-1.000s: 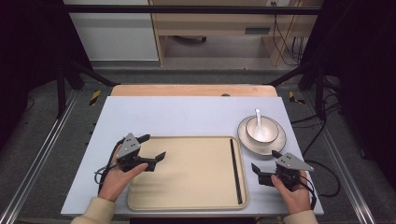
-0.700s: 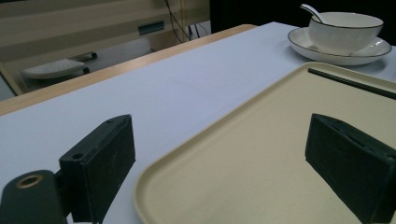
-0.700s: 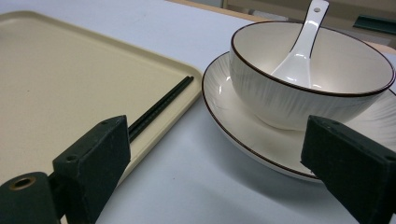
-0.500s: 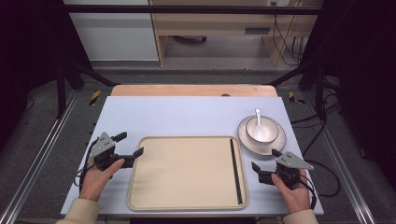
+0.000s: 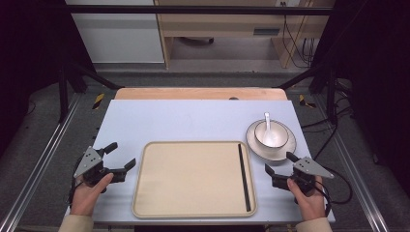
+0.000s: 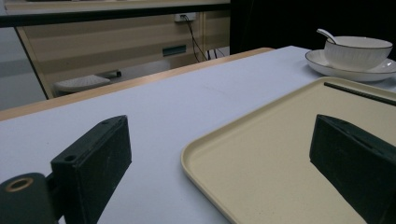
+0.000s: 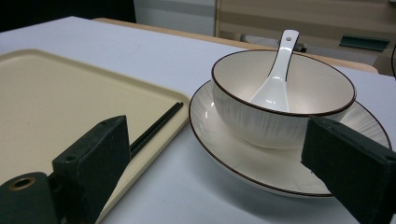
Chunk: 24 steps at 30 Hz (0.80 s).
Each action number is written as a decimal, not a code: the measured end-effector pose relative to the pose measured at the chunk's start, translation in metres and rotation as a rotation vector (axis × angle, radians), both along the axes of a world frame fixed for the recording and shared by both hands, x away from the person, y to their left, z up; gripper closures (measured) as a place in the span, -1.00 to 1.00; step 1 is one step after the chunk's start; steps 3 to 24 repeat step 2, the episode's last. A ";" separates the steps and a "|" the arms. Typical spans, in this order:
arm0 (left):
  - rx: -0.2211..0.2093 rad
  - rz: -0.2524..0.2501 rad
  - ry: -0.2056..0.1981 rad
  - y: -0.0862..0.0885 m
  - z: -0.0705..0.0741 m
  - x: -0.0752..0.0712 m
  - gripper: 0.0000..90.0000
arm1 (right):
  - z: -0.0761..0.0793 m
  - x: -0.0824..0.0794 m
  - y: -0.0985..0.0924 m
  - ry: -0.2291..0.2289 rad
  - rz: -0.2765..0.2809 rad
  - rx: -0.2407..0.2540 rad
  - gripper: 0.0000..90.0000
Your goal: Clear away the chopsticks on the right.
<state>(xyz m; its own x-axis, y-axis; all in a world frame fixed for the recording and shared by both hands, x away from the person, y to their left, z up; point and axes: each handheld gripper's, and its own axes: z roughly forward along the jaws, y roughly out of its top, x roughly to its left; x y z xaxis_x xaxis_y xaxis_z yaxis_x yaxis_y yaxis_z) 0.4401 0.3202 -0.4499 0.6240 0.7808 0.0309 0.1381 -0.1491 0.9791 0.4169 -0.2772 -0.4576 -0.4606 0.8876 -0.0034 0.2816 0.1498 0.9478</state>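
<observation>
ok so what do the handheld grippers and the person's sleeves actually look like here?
Both the left gripper and the right gripper are black, each topped with a grey three-cornered plate and trailing a black cable. Their jaws are flat, black rectangular blocks; a brass-coloured ring sits by one jaw's base in each gripper view. The sleeves are beige.

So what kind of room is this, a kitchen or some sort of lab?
Probably a lab or test room set up for recording, not a kitchen. The table stands inside a dark metal frame, cables hang by the wooden furniture behind, and the tableware is only a staged bowl and tray.
</observation>
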 end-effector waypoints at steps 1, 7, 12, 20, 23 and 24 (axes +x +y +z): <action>0.002 0.004 -0.008 0.001 0.001 -0.001 -0.89 | 0.000 0.000 -0.001 -0.004 -0.002 0.005 -0.84; 0.002 0.004 -0.008 0.001 0.001 -0.001 -0.89 | 0.001 0.000 0.000 -0.009 -0.003 0.015 -0.85; 0.002 0.004 -0.008 0.001 0.001 -0.001 -0.89 | 0.001 0.000 0.000 -0.009 -0.003 0.015 -0.85; 0.002 0.004 -0.008 0.001 0.001 -0.001 -0.89 | 0.001 0.000 0.000 -0.009 -0.003 0.015 -0.85; 0.002 0.004 -0.008 0.001 0.001 -0.001 -0.89 | 0.001 0.000 0.000 -0.009 -0.003 0.015 -0.85; 0.002 0.004 -0.008 0.001 0.001 -0.001 -0.89 | 0.001 0.000 0.000 -0.009 -0.003 0.015 -0.85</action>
